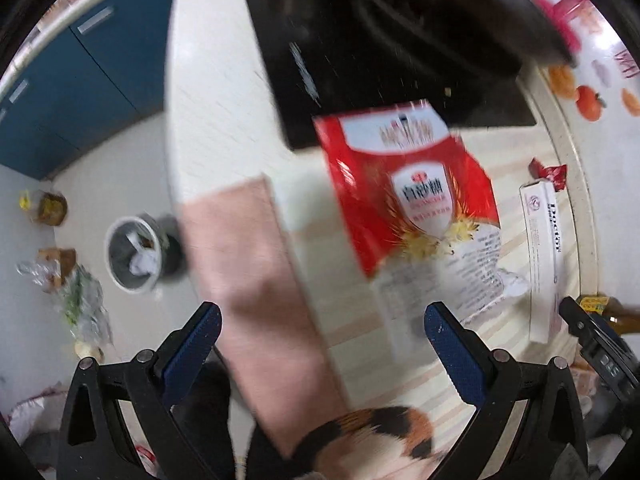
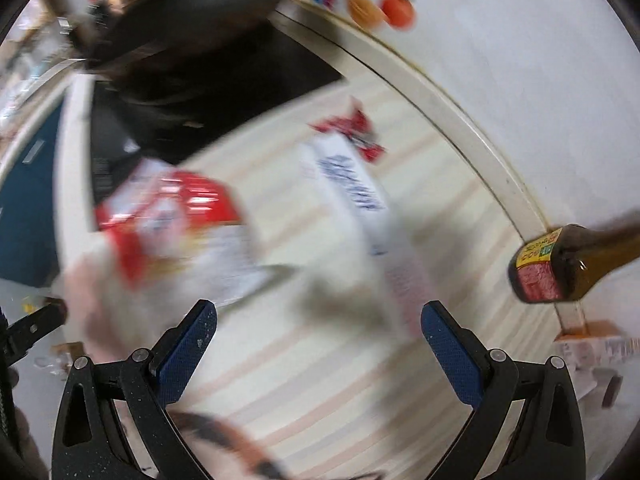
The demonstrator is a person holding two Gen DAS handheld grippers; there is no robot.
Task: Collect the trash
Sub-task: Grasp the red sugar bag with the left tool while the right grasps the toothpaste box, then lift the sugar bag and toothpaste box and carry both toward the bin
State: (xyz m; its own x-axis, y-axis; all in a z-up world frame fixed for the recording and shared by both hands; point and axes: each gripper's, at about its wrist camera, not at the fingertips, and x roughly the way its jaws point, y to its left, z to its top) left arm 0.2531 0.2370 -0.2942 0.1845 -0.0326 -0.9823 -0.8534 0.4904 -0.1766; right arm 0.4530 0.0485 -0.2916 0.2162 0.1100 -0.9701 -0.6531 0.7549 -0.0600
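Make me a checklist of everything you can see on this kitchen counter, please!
Surface: pale striped counter, black cooktop at the far end.
Job's things: red and white sugar bag, long white box, small red wrapper, all lying on the counter.
Clutter: pink cloth, brown bottle, dark pan.
Grippers: left gripper and right gripper both open, holding nothing.
Cables: nothing seen.
Surroundings: bin on the floor with trash inside, blue cabinets, a calico cat below the left gripper.
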